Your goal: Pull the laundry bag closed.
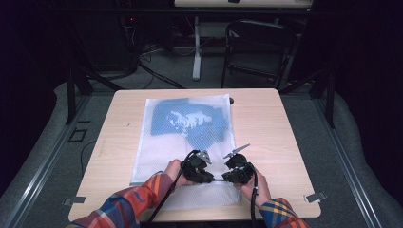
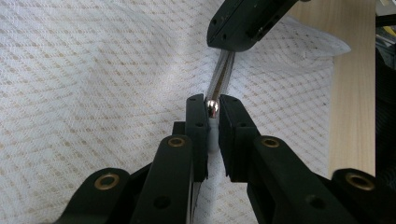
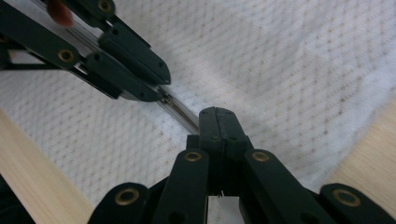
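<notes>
A light wooden table (image 1: 280, 123) carries a large white mesh bag (image 1: 142, 142) that lies flat along its middle, reaching from near the far edge down to the near edge where the person sits. Inside the far half of the bag a blue folded garment (image 1: 164, 121) shows through the netting. The person's forearms, in plaid sleeves (image 1: 138, 199), come in from the near side, and both hands meet over the near end of the bag. The left gripper (image 2: 212, 109) and the right gripper (image 3: 217, 122) point toward each other, tip to tip, close together just above the mesh. Between them runs a thin shiny metal strip (image 2: 220, 77), which looks like the bag's zipper hardware, though which part of it cannot be told. In the left gripper view the left jaws are clamped on one end of this strip, with a small rounded metal end showing between the pads. In the right gripper view the right jaws are pressed together at the tips, and the strip (image 3: 180, 108) runs into them from the left gripper's jaws, so each gripper pinches one end.
</notes>
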Action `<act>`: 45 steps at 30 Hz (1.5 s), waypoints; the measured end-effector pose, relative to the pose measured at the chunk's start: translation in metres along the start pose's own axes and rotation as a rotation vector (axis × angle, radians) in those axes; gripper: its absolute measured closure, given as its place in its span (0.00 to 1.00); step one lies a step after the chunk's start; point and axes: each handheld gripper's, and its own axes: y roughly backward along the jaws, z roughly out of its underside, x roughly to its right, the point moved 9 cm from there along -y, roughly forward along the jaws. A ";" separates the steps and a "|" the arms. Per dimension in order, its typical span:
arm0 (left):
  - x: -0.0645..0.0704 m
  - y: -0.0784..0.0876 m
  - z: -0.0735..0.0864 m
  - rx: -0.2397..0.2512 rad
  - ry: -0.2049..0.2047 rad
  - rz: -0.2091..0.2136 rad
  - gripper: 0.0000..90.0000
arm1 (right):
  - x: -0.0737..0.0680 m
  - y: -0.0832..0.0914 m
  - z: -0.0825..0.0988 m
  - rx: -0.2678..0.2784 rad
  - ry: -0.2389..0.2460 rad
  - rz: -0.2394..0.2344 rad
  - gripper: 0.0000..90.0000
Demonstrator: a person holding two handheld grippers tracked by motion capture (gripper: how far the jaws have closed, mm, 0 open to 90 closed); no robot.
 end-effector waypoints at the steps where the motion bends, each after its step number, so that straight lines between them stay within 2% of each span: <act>1: 0.000 0.000 0.000 -0.003 -0.001 -0.001 0.92 | -0.002 -0.001 -0.001 0.002 -0.008 -0.009 1.00; 4: -0.001 -0.001 0.001 -0.012 -0.008 -0.006 0.92 | -0.007 -0.004 -0.002 0.000 -0.010 -0.044 1.00; 8: 0.000 -0.003 0.000 0.001 -0.007 0.005 0.92 | -0.009 -0.008 -0.001 -0.019 -0.003 -0.043 1.00; 9: -0.001 -0.003 0.000 0.000 -0.005 0.005 0.92 | -0.011 -0.011 -0.002 -0.007 -0.020 -0.054 1.00; 16: -0.001 -0.003 0.001 -0.018 -0.005 -0.006 0.92 | -0.009 -0.016 0.003 -0.048 0.009 -0.040 1.00; 24: 0.000 -0.003 0.000 -0.004 -0.006 0.005 0.92 | -0.011 -0.016 0.003 -0.030 0.003 -0.043 1.00; 25: 0.000 -0.002 0.001 -0.017 -0.008 -0.001 0.92 | -0.010 -0.016 0.003 -0.037 0.008 -0.042 1.00; 30: 0.001 -0.002 0.002 -0.019 -0.015 0.005 0.92 | -0.009 -0.015 0.004 -0.049 0.021 -0.048 1.00; 33: 0.001 -0.001 0.003 -0.031 -0.018 -0.002 0.92 | -0.011 -0.016 0.003 -0.024 0.000 -0.055 1.00; 36: 0.000 0.000 0.004 -0.033 -0.010 0.003 0.92 | -0.010 -0.015 0.004 -0.042 0.014 -0.055 1.00; 42: -0.001 0.004 0.006 -0.039 -0.010 0.003 0.92 | -0.010 -0.016 0.004 -0.036 0.009 -0.052 1.00; 43: -0.001 0.003 0.006 -0.028 -0.007 0.006 0.92 | -0.011 -0.016 0.003 -0.031 0.005 -0.058 1.00; 45: -0.003 0.006 0.009 -0.043 -0.011 0.003 0.92 | -0.011 -0.016 0.003 -0.026 0.001 -0.058 1.00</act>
